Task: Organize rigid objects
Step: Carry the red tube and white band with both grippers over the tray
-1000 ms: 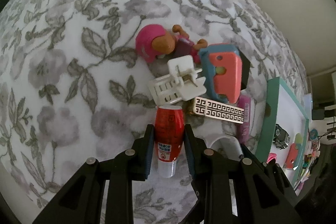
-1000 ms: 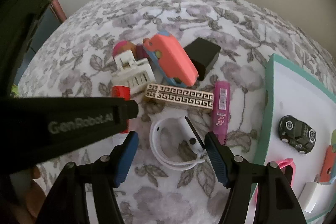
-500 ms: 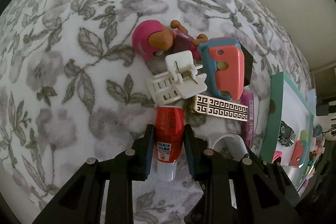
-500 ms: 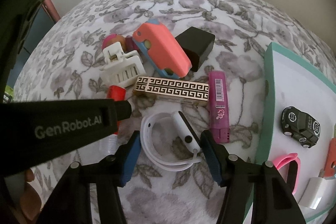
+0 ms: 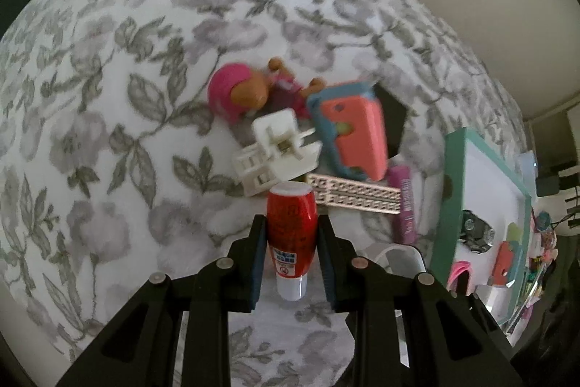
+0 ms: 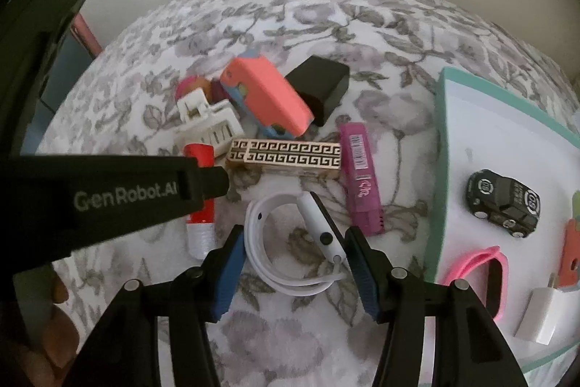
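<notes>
- The surface (image 6: pixel 362 24), under a grey floral cloth, carried a heap of small rigid things; a teal-rimmed white tray (image 6: pixel 440 133) sat at its right side.
- The tray already held a black toy car (image 6: pixel 504 204), a pink band (image 6: pixel 475 260) and a white plug (image 6: pixel 540 314); judged: sorting partly done, the heap still to go.
- Heap, well apart from the tray's inside: coral-and-blue case (image 6: pixel 268 97) leaning on a black box (image 6: pixel 319 86), white plastic clip (image 5: pixel 275 151), pink-haired doll (image 5: pixel 239 93), gold key-pattern bar (image 6: pixel 286 156), purple tube (image 6: pixel 362 176).
- Left gripper (image 5: pixel 291 263): fingers pinching the red bottle (image 5: pixel 291 223) at its sides, white cap toward the camera. Whether it had left the cloth could not be told.
- Right gripper (image 6: pixel 293 272): fingers had just been closing, one on each side of the white band (image 6: pixel 290 242) lying on the cloth; the right pad seemed near or touching it, the left not clearly pressing.
- Judged step: take the band, carry the bottle.
- To do it well: centre the band's thick body between the pads, as a thin loop may flex or slip out.
- Lift straight up, clear of the purple tube just beside it.
- Move the bottle without nudging the clip or bar.
</notes>
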